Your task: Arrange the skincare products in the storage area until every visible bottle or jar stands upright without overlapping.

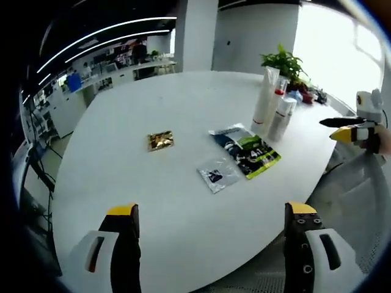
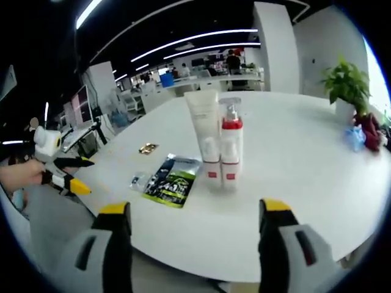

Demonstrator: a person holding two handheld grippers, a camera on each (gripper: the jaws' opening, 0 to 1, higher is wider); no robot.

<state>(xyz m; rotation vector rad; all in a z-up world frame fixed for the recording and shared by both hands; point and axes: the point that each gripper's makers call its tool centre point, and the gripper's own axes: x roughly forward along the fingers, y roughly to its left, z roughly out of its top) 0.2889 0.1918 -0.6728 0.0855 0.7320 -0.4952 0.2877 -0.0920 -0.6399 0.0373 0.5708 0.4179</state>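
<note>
I have the wide white round-edged bench (image 1: 183,122) under both cameras, and it carries everything I am working with. Behind it I see an open office with white pillars and long ceiling light strips.

At the far edge stands a leafy green potted plant (image 2: 347,82), well apart from the skincare group in the right gripper view.

The skincare products stand upright in a tight cluster: a tall white squeeze tube (image 2: 204,131) with a red band at its foot, and just beside it a white pump bottle with a red collar (image 2: 231,140). In the left gripper view I count 3 upright containers there, the third a shorter white bottle (image 1: 281,119); I cannot tell whether they touch.

Near them, flat on the bench, lies a dark blue and lime green sachet (image 1: 245,149). Just beside it lies a smaller clear plastic sachet (image 1: 218,174), and further off a small gold foil packet (image 1: 160,141).

My left tool (image 1: 211,213) hangs over the near edge of the bench, its jaws wide apart and holding nothing. My right tool (image 2: 195,210) faces the bottles from the other side, jaws likewise spread and empty.
</note>
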